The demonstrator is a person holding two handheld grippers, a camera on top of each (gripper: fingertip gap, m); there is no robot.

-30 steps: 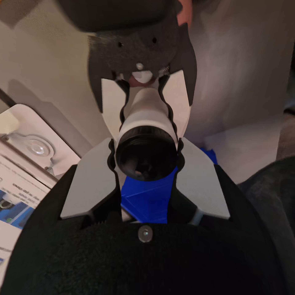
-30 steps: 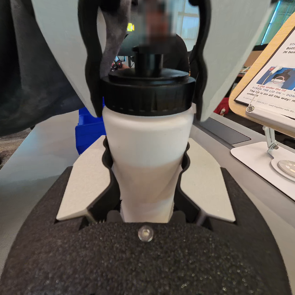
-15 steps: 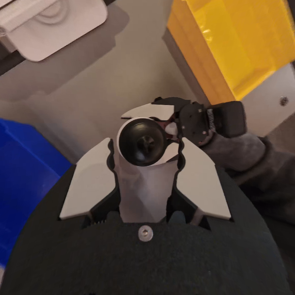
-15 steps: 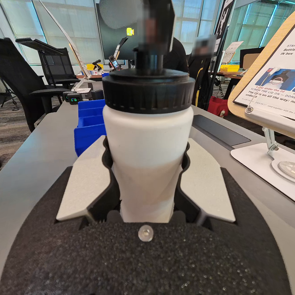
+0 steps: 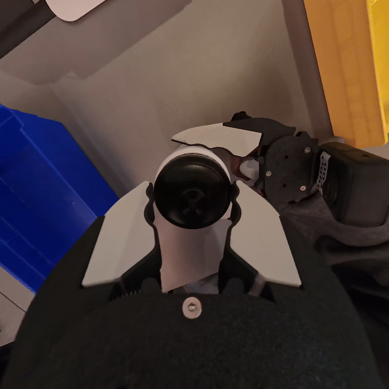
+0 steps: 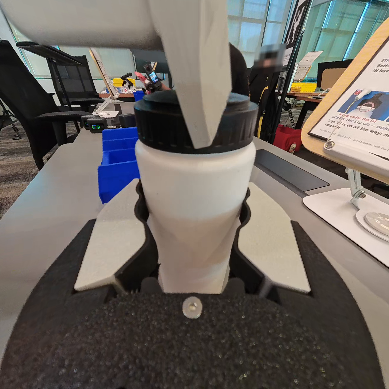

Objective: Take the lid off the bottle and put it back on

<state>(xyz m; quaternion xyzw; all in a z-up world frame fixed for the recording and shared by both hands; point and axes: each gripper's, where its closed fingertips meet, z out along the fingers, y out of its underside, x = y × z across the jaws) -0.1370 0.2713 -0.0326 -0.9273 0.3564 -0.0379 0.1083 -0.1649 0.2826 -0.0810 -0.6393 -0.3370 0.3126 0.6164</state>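
A white bottle (image 6: 195, 189) with a black screw lid (image 6: 160, 128) stands upright in my right gripper (image 6: 193, 187), which is shut on its body. My left gripper (image 5: 191, 193) comes down from above. Its two pads touch opposite sides of the lid (image 5: 191, 200), so it is shut on the lid. In the right wrist view one of its fingers (image 6: 200, 84) covers the near side of the lid, and its tip reaches the lid's lower edge. The other finger is hidden behind. The lid sits on the bottle with no visible gap. A finger (image 5: 219, 134) of the right gripper shows beside the bottle in the left wrist view.
A blue bin (image 6: 117, 168) stands on the grey table (image 6: 52, 189) just left of the bottle and also shows in the left wrist view (image 5: 42, 179). A yellow bin (image 5: 347, 63) is on the other side. A sign on a white stand (image 6: 347, 210) is at the right. Chairs stand beyond the table's left edge.
My left gripper held the lid with a finger on each side, came off and rose, turned, and has come back down round the lid. The right gripper and bottle have not moved.
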